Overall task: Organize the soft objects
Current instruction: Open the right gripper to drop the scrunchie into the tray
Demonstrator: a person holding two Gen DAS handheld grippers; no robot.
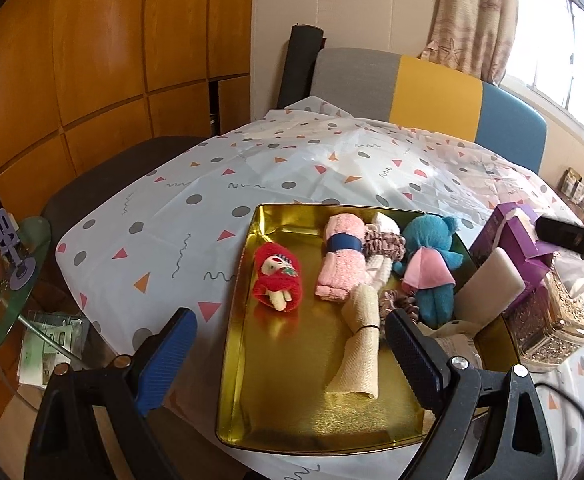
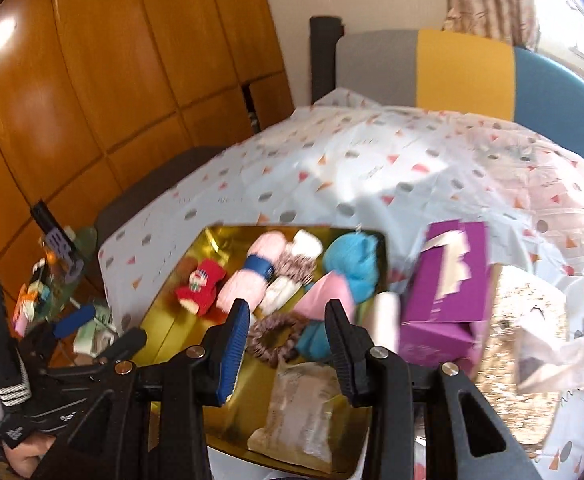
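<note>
Several soft toys and rolled cloths crowd the gold tray's [image 1: 236,360] right half, bare left strip, left gripper [image 1: 288,354] apart, right gripper [image 2: 286,344] apart, empty.

My table [image 1: 292,168] wears a patterned cloth. On it: gold tray [image 1: 276,420], purple box [image 2: 448,292], glittery box [image 1: 548,320].

I see the tray [image 1: 276,412] on the tablecloth [image 1: 196,216]. In it, the doll [image 1: 278,278] lies left, the rolled towel [image 1: 342,258] beside it, the bear [image 1: 432,264] right. The box [image 1: 520,236] stands right of the tray.
</note>
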